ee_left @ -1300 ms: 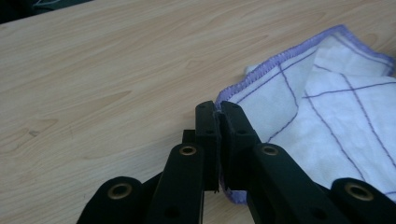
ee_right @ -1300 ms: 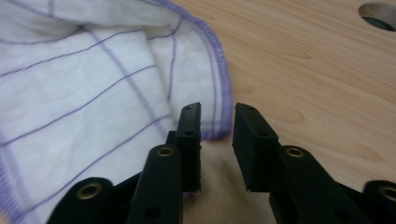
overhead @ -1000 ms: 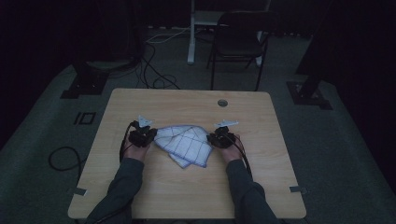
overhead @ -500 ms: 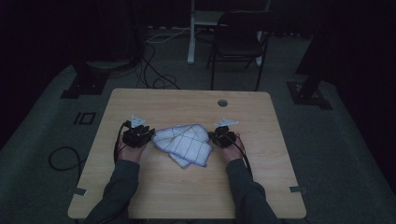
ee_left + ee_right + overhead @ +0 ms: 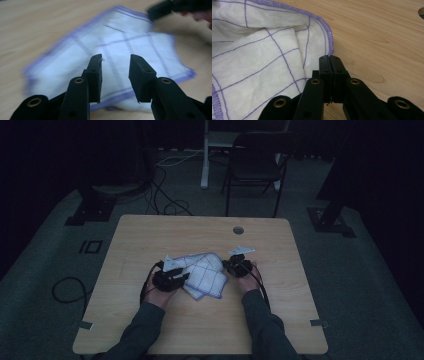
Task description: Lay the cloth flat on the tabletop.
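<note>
The white cloth (image 5: 202,275) with purple lines lies folded on the table (image 5: 150,235), between the two tongs. The left gripper (image 5: 115,67) stands half open, its jaws just opened, over the cloth without pressing it. The right gripper (image 5: 329,60) is clamped on the cloth's hemmed edge.

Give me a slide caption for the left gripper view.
Left claw, jaws apart, over a white purple-checked cloth on the wooden table.
</note>
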The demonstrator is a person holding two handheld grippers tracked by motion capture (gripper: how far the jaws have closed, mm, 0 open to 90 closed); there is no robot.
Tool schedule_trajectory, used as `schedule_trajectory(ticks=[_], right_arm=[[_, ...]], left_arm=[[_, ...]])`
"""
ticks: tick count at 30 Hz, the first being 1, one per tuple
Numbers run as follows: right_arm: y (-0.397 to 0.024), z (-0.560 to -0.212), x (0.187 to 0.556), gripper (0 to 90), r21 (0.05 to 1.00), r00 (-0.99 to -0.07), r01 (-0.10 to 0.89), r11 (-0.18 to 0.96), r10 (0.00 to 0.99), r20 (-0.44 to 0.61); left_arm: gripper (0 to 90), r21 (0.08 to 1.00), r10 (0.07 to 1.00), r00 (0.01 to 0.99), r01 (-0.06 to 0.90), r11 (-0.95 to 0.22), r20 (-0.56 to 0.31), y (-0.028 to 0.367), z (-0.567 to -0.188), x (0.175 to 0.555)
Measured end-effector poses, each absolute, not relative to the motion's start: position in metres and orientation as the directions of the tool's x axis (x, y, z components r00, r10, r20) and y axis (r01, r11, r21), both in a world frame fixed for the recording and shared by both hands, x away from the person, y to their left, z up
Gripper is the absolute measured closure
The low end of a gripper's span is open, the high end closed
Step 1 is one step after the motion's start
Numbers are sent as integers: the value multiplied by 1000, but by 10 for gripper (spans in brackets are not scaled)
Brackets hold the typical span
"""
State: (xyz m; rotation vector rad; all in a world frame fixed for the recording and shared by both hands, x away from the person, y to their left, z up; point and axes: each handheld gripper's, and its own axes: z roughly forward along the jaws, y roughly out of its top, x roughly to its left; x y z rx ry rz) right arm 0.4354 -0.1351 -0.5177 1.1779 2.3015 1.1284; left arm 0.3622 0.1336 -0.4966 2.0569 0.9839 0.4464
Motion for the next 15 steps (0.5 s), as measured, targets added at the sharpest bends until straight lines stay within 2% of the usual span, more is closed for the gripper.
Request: schedule_trajectory(ticks=[8, 15], right_arm=[[-134, -516, 436, 898, 767, -617, 534, 356, 785, 65], [-132, -515, 436, 898, 770, -616, 532, 353, 785, 66]], left_arm=[[613, 769, 696, 717, 462, -441, -31, 96, -510, 350], [569, 750, 626, 780, 417, -513, -5, 63, -517, 345]])
